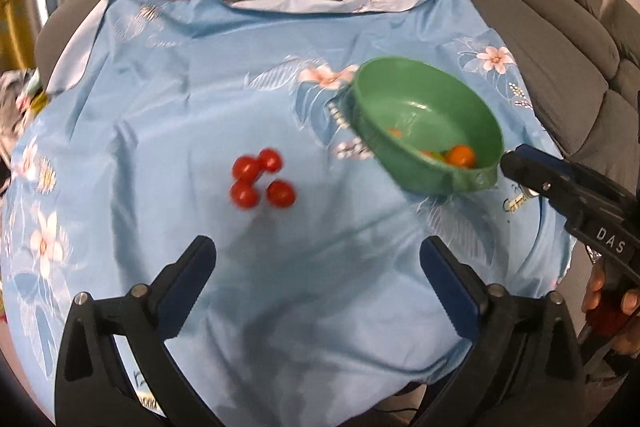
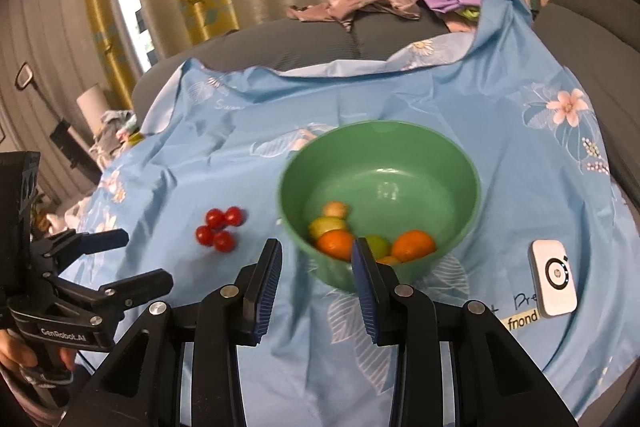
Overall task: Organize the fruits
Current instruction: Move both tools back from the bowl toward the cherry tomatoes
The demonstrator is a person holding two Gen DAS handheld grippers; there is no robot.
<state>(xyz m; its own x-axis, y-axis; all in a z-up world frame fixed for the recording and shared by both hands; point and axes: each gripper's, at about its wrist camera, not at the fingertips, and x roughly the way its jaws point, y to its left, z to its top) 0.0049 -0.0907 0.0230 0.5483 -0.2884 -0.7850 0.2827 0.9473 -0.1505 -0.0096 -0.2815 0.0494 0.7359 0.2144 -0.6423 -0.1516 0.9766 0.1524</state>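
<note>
Red little tomatoes (image 1: pixel 262 183), four round shiny ones, sit bunched close on the blue cloth (image 1: pixel 200 107) in the left wrist view, well ahead of the left gripper (image 1: pixel 316 259), whose jaws are spread wide with nothing between them. They could roll away if one finger bumps them, since they are smooth balls on slippery, wrinkly cloth. Beside them, the green bowl (image 1: pixel 424 115) looks tipped, with the right gripper (image 1: pixel 516 167) at its rim, so fruit might spill. In the right wrist view, the green bowl (image 2: pixel 380 143) is smooth plastic, round and deep, and holds orange fruits (image 2: pixel 414 245) and a pale green one. The right gripper (image 2: pixel 316 255) has a small gap, pinching nothing; its right finger crosses the near rim. A white gadget (image 2: pixel 554 277) lies near the cloth's edge and could get knocked off.
</note>
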